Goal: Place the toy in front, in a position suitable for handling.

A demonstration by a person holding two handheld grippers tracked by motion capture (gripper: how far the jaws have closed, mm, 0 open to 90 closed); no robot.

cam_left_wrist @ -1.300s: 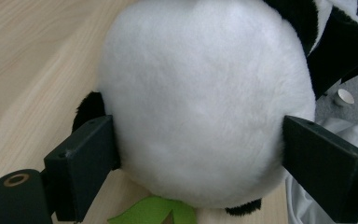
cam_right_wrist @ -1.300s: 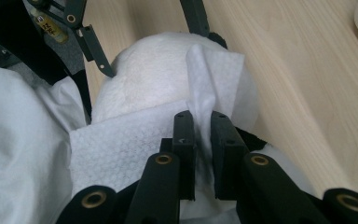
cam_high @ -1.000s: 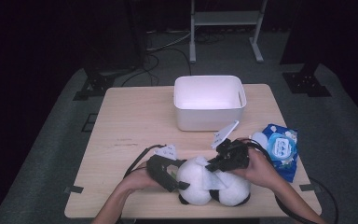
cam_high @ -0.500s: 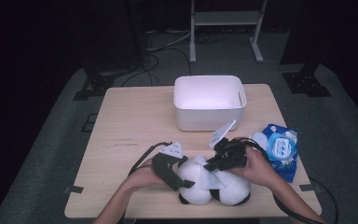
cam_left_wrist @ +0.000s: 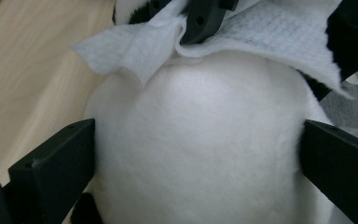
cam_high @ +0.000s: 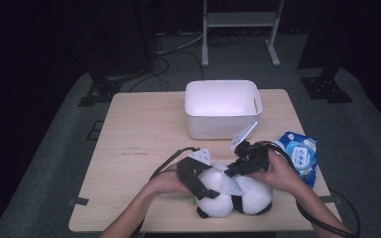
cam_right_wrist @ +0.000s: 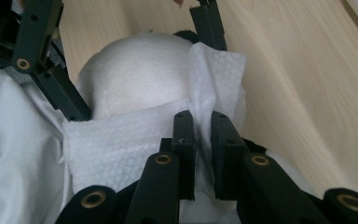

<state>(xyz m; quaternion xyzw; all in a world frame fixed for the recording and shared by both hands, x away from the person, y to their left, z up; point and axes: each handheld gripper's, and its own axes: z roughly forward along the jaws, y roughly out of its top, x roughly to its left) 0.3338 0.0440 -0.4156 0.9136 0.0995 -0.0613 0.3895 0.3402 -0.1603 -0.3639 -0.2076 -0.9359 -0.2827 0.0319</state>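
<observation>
A black-and-white plush panda (cam_high: 218,198) lies near the table's front edge. My left gripper (cam_high: 199,187) stands open around its white head (cam_left_wrist: 200,140). Its jaws have just been opening, and each one now sits at the edge of the fur without squeezing it. My right gripper (cam_right_wrist: 201,126) is shut on a white wet wipe (cam_right_wrist: 121,144). The wipe is draped over the top of the head (cam_right_wrist: 135,70) and pressed there. In the left gripper view the wipe (cam_left_wrist: 270,32) hangs across the top, just above the head.
A white bin (cam_high: 218,126) stands at the table's far middle, behind both hands. A blue pack of wipes (cam_high: 300,153) lies at the right edge. The left half of the wooden table (cam_high: 139,139) is bare. A cable trails from each gripper toward the front.
My left hand has shifted right, closer over the panda's head, and its jaws have spread wider. The right gripper and the wipe have stayed put.
</observation>
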